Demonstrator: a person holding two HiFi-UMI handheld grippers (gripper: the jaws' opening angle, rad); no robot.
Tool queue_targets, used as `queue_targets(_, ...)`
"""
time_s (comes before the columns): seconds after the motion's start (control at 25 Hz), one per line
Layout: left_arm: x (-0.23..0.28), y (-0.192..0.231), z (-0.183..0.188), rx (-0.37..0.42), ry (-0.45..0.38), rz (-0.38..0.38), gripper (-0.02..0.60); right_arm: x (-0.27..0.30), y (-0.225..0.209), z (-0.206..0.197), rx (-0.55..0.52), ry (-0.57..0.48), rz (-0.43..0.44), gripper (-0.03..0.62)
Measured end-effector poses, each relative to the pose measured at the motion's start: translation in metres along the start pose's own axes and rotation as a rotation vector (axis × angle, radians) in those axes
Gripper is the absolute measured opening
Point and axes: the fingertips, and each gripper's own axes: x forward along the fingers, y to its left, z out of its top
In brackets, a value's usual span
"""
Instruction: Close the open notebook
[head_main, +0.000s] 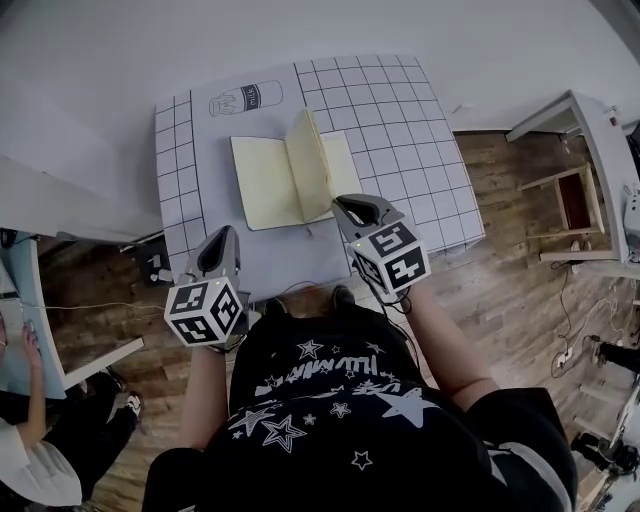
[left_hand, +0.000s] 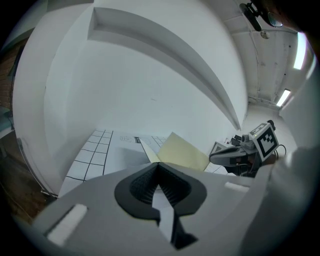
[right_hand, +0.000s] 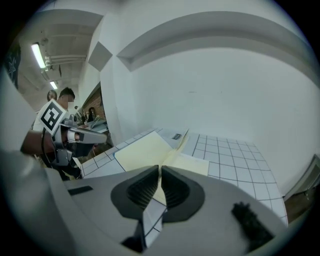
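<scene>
The notebook (head_main: 268, 182) lies open on the white gridded mat (head_main: 400, 130), its pale yellow pages up and a few middle pages (head_main: 312, 160) standing upright. My right gripper (head_main: 346, 206) hovers at the notebook's near right corner, shut and holding nothing. My left gripper (head_main: 223, 240) is over the mat's near left part, a short way from the notebook, also shut and holding nothing. In the right gripper view the notebook (right_hand: 145, 149) lies just beyond my right gripper (right_hand: 160, 172). In the left gripper view the notebook (left_hand: 182, 152) shows past my left gripper (left_hand: 159, 167).
A milk-carton drawing (head_main: 245, 98) is printed on the mat beyond the notebook. The table's near edge runs just below both grippers. A white shelf unit (head_main: 578, 190) stands on the wooden floor at the right. A seated person (head_main: 30, 420) is at the lower left.
</scene>
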Motion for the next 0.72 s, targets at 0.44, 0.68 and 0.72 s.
queue_targets(0.44, 0.019, -0.047, -0.012, 0.021, 0.025, 0.04, 0.009, 0.005, -0.067, -0.076, 0.221, 0.08, 0.003, 0.028)
queue_targets(0.68, 0.034, -0.065, -0.016, 0.018, 0.034, 0.053, 0.009, 0.019, -0.078, -0.104, 0.206, 0.168, 0.017, 0.028)
queue_targets(0.72, 0.035, -0.068, -0.017, 0.017, 0.034, 0.054, 0.009, 0.021, -0.079, -0.108, 0.2, 0.183, 0.02, 0.028)
